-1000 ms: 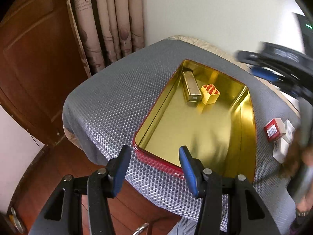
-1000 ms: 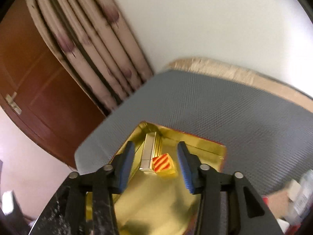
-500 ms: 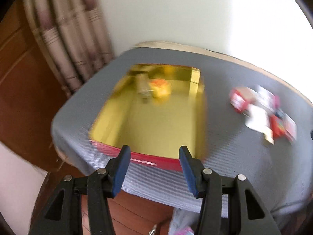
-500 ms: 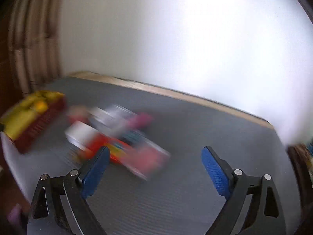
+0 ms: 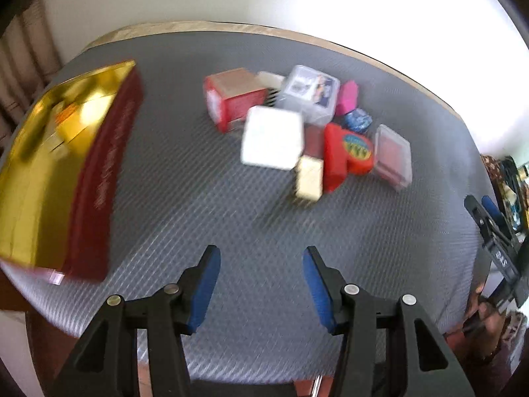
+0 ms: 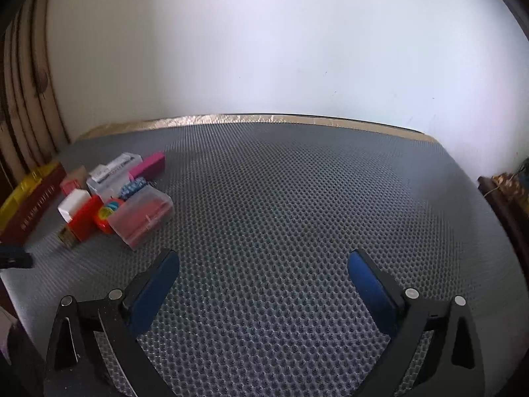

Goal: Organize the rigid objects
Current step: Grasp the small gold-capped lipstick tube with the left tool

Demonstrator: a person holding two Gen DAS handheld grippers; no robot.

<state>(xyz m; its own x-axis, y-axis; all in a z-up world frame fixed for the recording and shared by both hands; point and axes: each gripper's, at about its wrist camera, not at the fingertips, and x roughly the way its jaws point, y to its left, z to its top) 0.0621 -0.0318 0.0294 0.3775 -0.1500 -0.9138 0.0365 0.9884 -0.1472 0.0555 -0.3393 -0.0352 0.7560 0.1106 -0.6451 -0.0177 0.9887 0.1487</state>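
Gold lining filled the open tin (image 5: 39, 178) at the far left of the left wrist view, its dark red side wall facing the pile, and we could make out only blurred yellow and orange shapes inside it. We held our left gripper (image 5: 261, 261) above the grey mesh mat (image 5: 205, 205) with its blue-padded jaws apart and nothing between them. Ahead of it, well apart from the tin, lay the cluster of small items: a red box (image 5: 236, 99), a white block (image 5: 272, 137), a clear case (image 5: 310, 94), a pink piece (image 5: 347, 97), a red tape-like object (image 5: 347, 152) and a clear case with red contents (image 5: 393, 157), all touching or just beside one another. From the right wrist view we saw that same cluster (image 6: 115, 195) at the left, and our right gripper (image 6: 264, 266) spread wide over bare mat, gripping nothing, well apart from the items.
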